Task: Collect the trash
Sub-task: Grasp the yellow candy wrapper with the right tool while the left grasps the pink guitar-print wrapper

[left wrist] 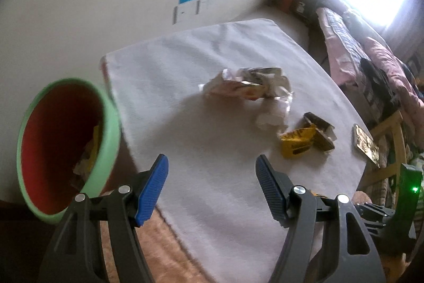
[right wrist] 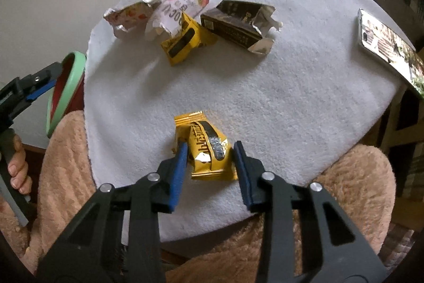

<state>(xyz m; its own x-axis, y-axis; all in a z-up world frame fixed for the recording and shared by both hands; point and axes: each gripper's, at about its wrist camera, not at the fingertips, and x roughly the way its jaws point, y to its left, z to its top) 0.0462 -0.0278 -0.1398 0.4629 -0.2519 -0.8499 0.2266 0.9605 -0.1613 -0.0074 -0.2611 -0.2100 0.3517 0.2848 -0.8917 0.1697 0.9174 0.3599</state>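
While jaws gape, yellow wrapper lies between.

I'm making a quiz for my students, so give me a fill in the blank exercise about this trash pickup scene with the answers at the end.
1. The right gripper has its open fingers on either side of a ____ snack wrapper.
2. The bin beside the table has a red inside and a ____ rim.
3. Near the table's right edge lies a ____, screen up.
4. The left gripper is open and holds ____.

Missing words: yellow; green; phone; nothing
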